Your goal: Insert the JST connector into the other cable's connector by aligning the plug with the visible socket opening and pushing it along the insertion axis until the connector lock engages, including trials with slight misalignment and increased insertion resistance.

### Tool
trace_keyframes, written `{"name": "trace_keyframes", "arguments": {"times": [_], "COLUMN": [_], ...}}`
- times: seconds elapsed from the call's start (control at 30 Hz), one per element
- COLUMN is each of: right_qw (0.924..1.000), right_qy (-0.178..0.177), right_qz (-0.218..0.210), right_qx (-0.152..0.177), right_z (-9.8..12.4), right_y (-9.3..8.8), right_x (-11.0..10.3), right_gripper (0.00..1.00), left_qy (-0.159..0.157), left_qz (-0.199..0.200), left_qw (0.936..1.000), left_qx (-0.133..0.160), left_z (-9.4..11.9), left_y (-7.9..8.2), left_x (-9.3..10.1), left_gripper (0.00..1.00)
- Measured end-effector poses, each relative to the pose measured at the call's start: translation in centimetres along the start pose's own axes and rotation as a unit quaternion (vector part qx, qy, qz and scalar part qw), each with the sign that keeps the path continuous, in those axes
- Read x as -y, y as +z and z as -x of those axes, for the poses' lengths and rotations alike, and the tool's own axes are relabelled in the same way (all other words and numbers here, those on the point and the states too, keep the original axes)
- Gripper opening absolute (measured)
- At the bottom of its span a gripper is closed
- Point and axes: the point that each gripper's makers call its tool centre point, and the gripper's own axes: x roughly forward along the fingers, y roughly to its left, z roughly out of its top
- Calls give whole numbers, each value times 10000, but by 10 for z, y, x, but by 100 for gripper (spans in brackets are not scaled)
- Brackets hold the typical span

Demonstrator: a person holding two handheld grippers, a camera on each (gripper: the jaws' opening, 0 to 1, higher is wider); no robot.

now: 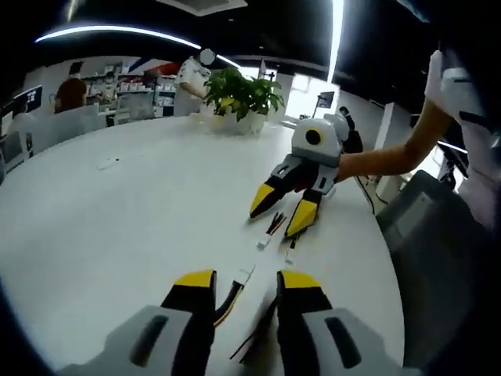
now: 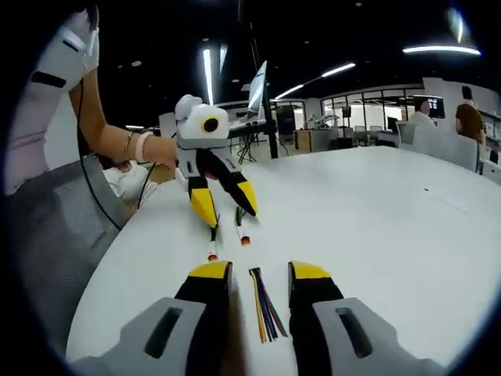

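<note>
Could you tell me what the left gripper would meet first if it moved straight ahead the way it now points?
Most likely the white connector just beyond the left gripper, then the right gripper farther on; depth is unclear.

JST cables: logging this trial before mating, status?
Both grippers open, left gripper, right gripper. Cables flat on table, connectors apart, unmated. Nothing in the way.
</note>
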Motion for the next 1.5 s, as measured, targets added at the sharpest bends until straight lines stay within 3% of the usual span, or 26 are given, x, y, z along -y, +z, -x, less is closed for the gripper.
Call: {"name": "trace_keyframes", "arguments": {"times": [0.17, 0.5, 0.97, 1.5], "right_qw": [9999, 9997, 9992, 9989], "right_qy": [70, 218, 272, 363], "right_qz": [92, 132, 290, 305], "right_qx": [34, 51, 55, 51], "right_z": [-3, -9, -13, -8], "right_y": [-3, -7, -8, -7], "right_x": [-2, -6, -7, -5], "right_gripper": [19, 13, 10, 9], "left_qy": [55, -162, -276, -315], "left_qz": [-211, -501, -984, -1056], "left_qw": [9996, 9980, 9941, 9924], "left_qx": [158, 347, 371, 556], "left_z": [-3, -10, -16, -19], "left_y": [-1, -2, -5, 0], "left_x": [-4, 0, 4, 9], "left_gripper": [22, 15, 7, 3]}}
